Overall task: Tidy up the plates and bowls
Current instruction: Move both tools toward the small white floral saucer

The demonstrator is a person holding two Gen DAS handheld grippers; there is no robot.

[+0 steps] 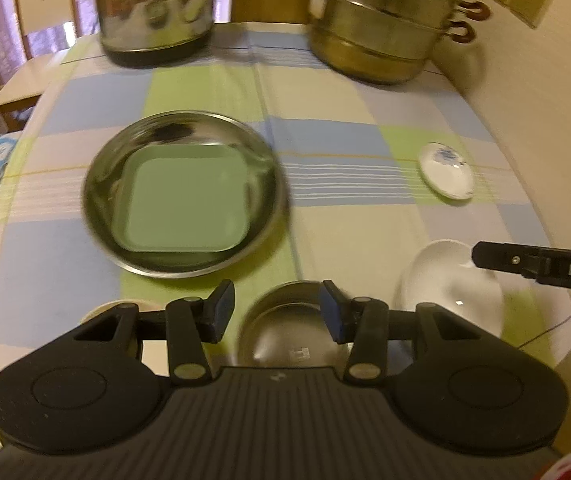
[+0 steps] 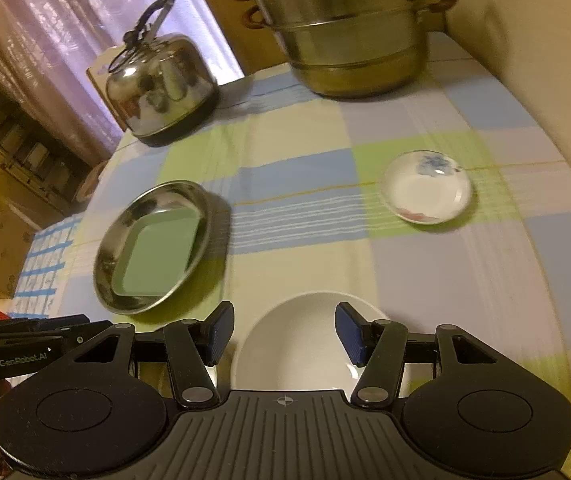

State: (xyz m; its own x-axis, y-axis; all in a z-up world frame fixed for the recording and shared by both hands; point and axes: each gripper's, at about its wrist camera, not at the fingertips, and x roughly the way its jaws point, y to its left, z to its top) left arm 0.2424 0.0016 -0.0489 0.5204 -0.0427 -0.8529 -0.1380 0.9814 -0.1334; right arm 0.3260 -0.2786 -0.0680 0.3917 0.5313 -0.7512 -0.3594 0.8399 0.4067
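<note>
Looking down over the checked tablecloth, the biggest things are the tiered steamer pot and kettle at the far edge, out of my way. Nearer sits the steel plate with a green square plate nested inside it; that looks like my stack. Close to me are a white bowl under my right gripper and a steel bowl under my left gripper. Both grippers stand part open with nothing between the pads. Off to the right lies the small flowered dish, well apart from everything.

I judge the next step is picking up a bowl. To do it well, I should lower one pad inside the rim and one outside, squeeze squarely, and lift level so the slick rim doesn't slip.
</note>
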